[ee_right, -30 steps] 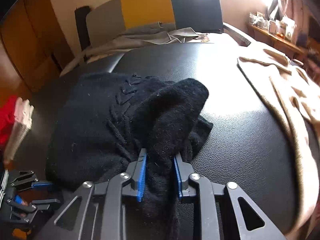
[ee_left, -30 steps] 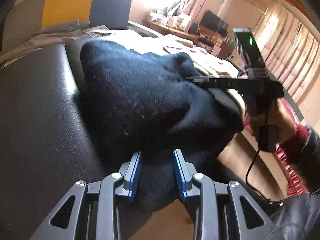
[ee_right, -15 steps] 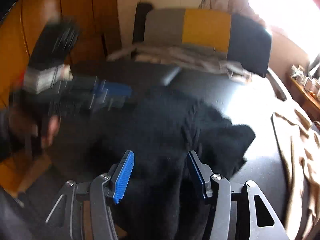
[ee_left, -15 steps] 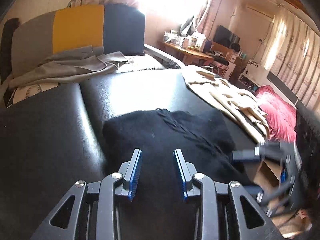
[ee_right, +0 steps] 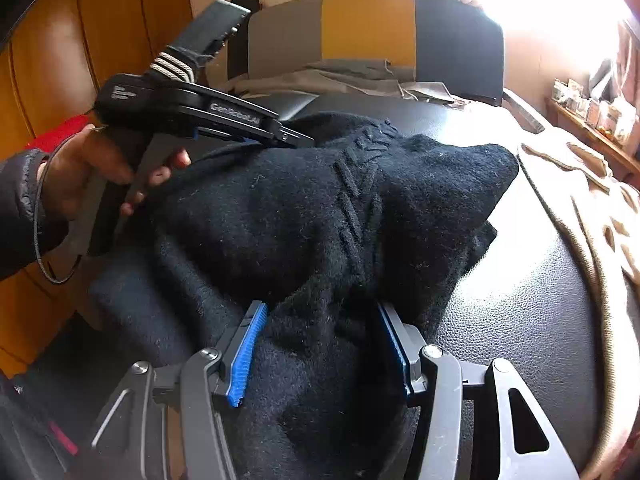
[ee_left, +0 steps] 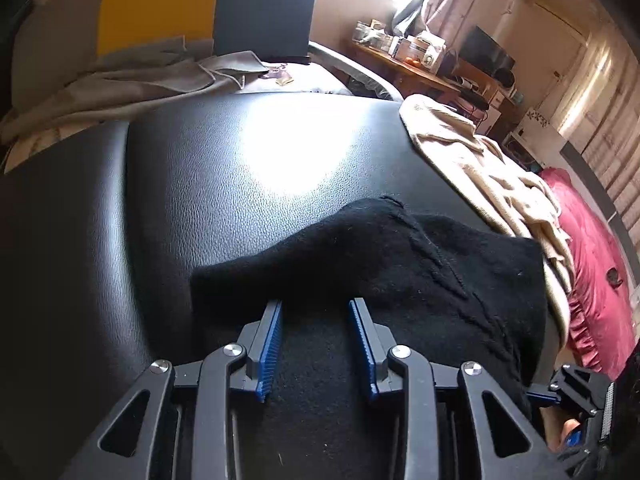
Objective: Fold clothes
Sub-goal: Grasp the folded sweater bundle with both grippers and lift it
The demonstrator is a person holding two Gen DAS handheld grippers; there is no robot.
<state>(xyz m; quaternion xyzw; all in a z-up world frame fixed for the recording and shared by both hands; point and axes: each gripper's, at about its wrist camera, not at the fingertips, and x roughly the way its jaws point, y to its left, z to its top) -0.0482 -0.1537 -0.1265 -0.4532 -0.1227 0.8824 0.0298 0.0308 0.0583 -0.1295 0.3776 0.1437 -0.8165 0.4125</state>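
A black knit sweater [ee_left: 400,264] lies bunched on the black leather surface [ee_left: 240,168]; it also shows in the right wrist view [ee_right: 304,208]. My left gripper [ee_left: 316,312] is open, its blue pads [ee_left: 272,340] standing apart just above the sweater's near edge. My right gripper [ee_right: 320,320] is wide open with a fold of the sweater lying between its pads [ee_right: 248,348], not pinched. In the right wrist view the left gripper [ee_right: 296,138] reaches over the sweater's far left side, held by a hand [ee_right: 92,172].
A beige garment [ee_left: 480,164] lies spread at the right of the surface [ee_right: 520,312], also in the right wrist view [ee_right: 592,200]. Grey cloth [ee_left: 132,84] is heaped at the back against a grey, yellow and dark backrest [ee_right: 360,28]. A red bed [ee_left: 592,264] stands right.
Both grippers have let go of the sweater and opened. The sweater dropped from its lifted bunch onto the surface, and the left gripper came over its left side.
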